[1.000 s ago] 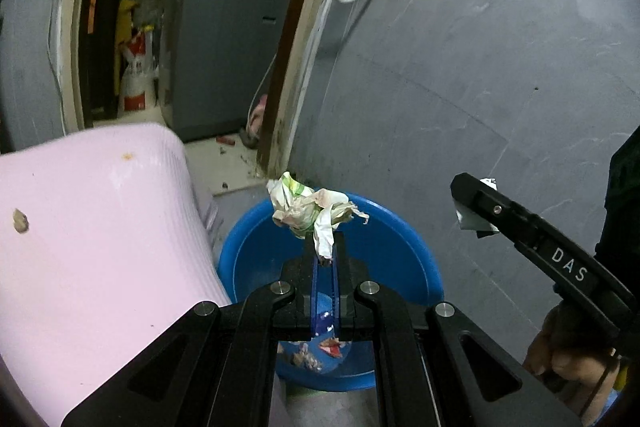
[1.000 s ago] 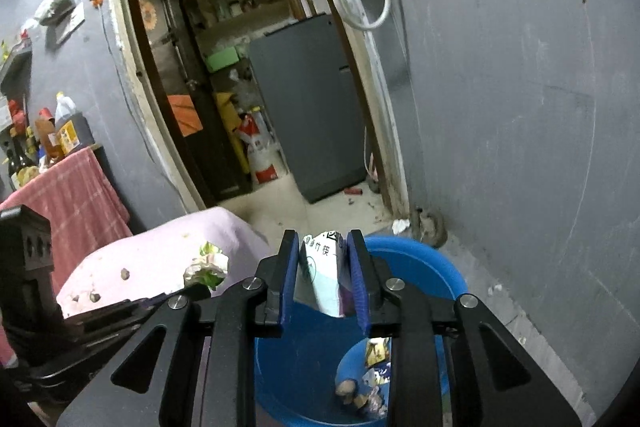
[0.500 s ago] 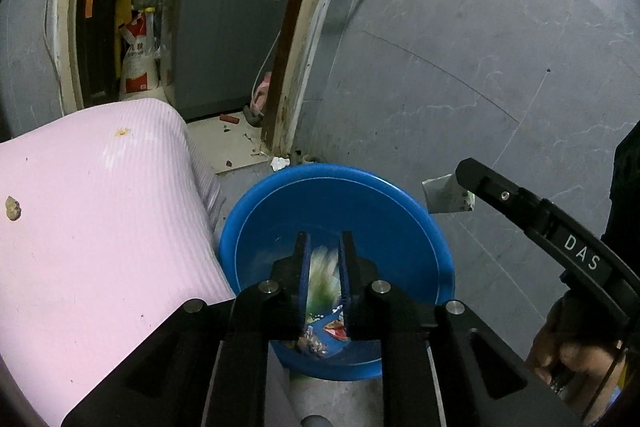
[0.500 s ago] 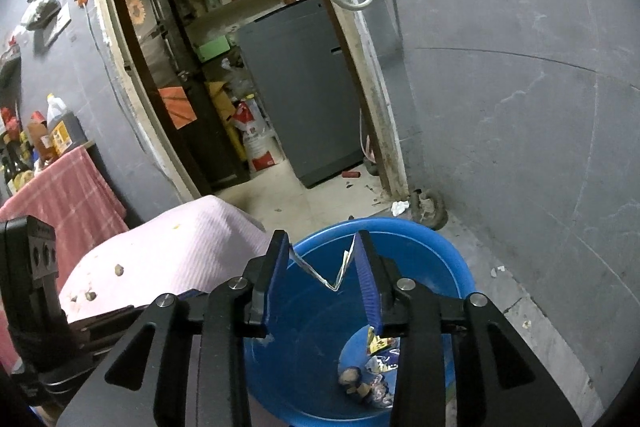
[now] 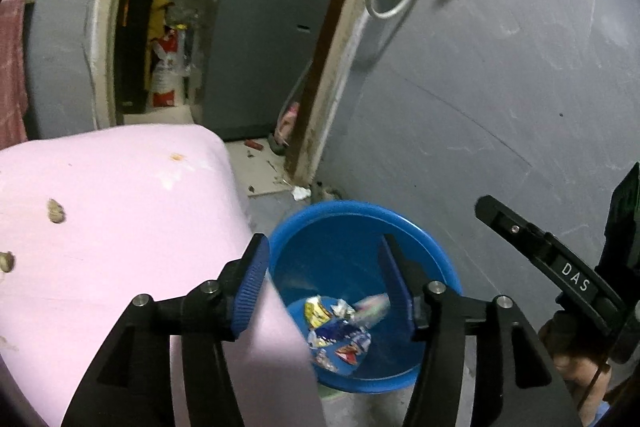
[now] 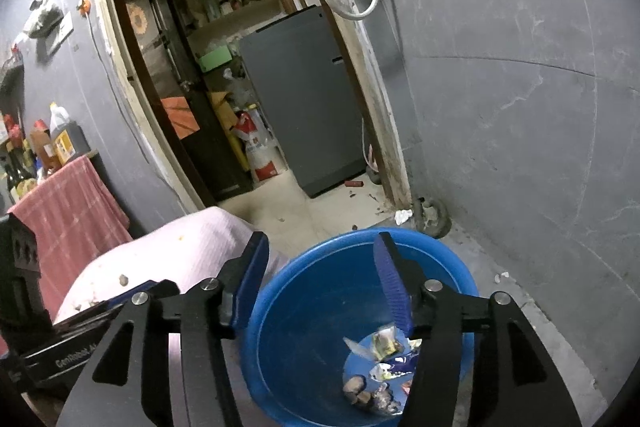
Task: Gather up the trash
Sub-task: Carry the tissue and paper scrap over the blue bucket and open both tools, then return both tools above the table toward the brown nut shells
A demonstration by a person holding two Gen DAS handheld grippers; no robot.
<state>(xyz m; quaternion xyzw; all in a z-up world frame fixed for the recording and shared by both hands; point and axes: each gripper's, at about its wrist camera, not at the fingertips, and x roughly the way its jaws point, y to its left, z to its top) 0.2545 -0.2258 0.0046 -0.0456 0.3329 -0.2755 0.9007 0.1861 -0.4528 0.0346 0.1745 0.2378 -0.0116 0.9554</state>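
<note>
A blue plastic tub [image 5: 436, 267] stands on the floor by the grey wall; it also shows in the right wrist view [image 6: 320, 291]. Crumpled wrappers and scraps [image 5: 340, 331] lie at its bottom, seen in the right wrist view [image 6: 380, 367] too. My left gripper [image 5: 324, 283] is open and empty above the tub, next to the pink-covered table edge. My right gripper [image 6: 320, 279] is open and empty above the tub. The right gripper's black body [image 5: 560, 267] shows at the right of the left wrist view.
A table under a pink cloth [image 5: 100, 227] sits left of the tub, with small brown crumbs [image 5: 56, 211] on it. A doorway leads to a room with a grey appliance [image 6: 308, 99]. A white scrap [image 6: 402, 215] lies on the floor by the door frame.
Both grippers opened. The crumpled wrapper fell from my left gripper and the white packet from my right gripper into the blue tub.
</note>
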